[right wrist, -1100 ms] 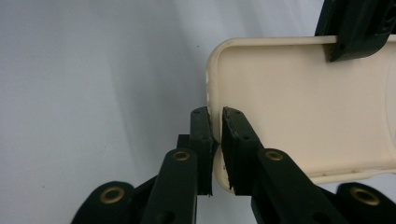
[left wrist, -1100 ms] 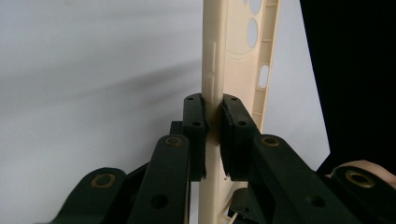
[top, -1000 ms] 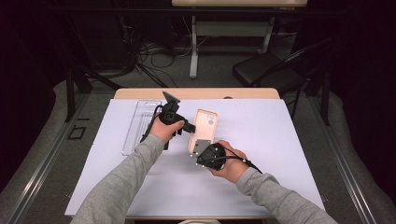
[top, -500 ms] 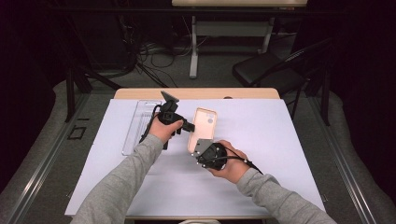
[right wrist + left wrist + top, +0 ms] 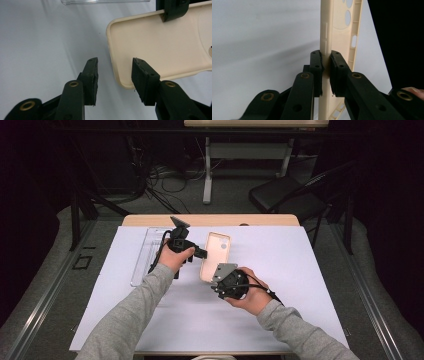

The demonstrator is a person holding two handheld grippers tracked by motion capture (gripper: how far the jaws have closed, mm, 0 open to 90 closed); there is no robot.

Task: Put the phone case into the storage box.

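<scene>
On the white-covered tabletop [image 5: 310,285] lies a cream plastic phone case [image 5: 216,255]. Left claw [image 5: 325,72] is clamped on its long side wall. Right claw [image 5: 115,80] has just been opening, its pads straddling the case's end edge without pressing it.

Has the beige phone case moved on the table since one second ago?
No. In the high view the phone case lies at the same spot beside the clear tray, held by the left gripper.
</scene>
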